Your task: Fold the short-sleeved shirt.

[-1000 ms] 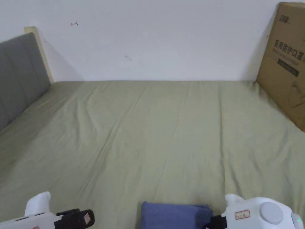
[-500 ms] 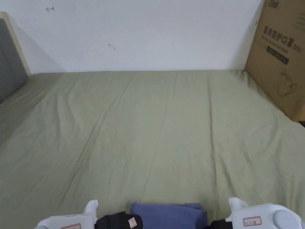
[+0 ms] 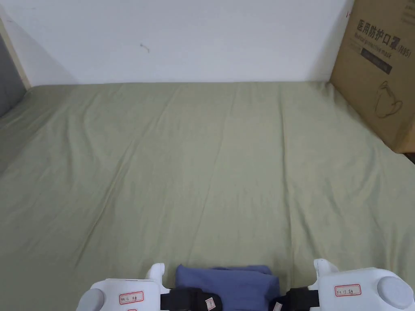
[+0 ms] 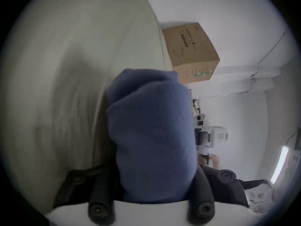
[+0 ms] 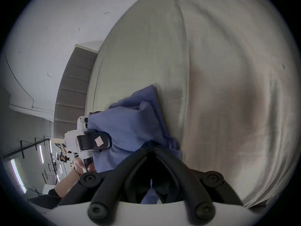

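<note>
Gripping folded blue shirt (image 3: 229,283), both hand-held grippers, green bed (image 3: 210,162)

Blue shirt (image 3: 229,281), folded into a thick bundle, at the bed's near edge

Soft, even light fills the head view, sharp and free of glare. Both gripper views are round, edge-warped and dim, with blurred near cloth (image 4: 151,131) and dark shadows on the sheet (image 5: 228,115).

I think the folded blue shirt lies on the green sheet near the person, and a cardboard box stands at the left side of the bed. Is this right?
Not quite: the cardboard box stands at the right side of the bed, as the head view shows. The folded blue shirt does lie on the green sheet near the person.
</note>
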A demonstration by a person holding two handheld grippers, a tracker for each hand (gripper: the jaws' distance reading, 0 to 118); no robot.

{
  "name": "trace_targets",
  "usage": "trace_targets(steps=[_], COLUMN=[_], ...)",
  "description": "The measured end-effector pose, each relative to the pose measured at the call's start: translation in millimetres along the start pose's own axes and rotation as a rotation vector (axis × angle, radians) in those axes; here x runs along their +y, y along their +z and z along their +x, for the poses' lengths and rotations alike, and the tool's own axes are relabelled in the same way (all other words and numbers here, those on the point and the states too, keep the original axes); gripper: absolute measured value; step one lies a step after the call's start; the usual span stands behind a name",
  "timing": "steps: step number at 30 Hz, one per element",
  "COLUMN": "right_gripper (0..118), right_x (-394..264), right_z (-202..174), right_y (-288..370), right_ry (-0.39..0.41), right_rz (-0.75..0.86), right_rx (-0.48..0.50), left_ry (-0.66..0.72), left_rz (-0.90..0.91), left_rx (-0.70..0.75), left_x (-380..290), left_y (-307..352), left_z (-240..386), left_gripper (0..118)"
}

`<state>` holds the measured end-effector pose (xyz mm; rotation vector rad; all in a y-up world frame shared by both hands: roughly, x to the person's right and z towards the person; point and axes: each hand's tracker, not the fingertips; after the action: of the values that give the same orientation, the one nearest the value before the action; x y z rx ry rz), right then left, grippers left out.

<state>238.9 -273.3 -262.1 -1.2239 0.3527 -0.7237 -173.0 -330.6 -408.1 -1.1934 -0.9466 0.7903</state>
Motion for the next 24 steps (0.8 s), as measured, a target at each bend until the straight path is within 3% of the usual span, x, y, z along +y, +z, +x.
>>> trace_targets(steps=[3,5,11,18,23,24], right_gripper=[0,0,0,0,0,0], right_x=[-1.9,-3.3,-8.2,-11.5,-13.9,-14.3], right_z=[-16.2,-30.3,-69.5,-74.7,-74.5,-75.2], right_y=[11.3,25.9,86.9,107.2,101.1,100.2], right_ry=[0.071,0.109,0.262,0.252,0.242,0.241], right_rz=[0.021,0.044,0.176,0.209,0.183,0.184], right_rx=[-0.05,-0.072,-0.104,-0.173,-0.235,-0.244], left_ry=[-0.006,-0.084,-0.268,-0.269,-0.249,-0.229], left_rz=[0.001,0.007,0.027,0.095,0.052,0.06], left_rx=[0.02,0.07,0.399,0.72,0.99,1.036], left_x=[3.0,7.7,34.8,63.8,85.0,88.7], left_y=[11.0,30.0,134.1,284.9,345.4,356.6], left_z=[19.6,44.8,114.1,97.8,67.9,60.7], left_gripper=[27,26,26,26,27,32])
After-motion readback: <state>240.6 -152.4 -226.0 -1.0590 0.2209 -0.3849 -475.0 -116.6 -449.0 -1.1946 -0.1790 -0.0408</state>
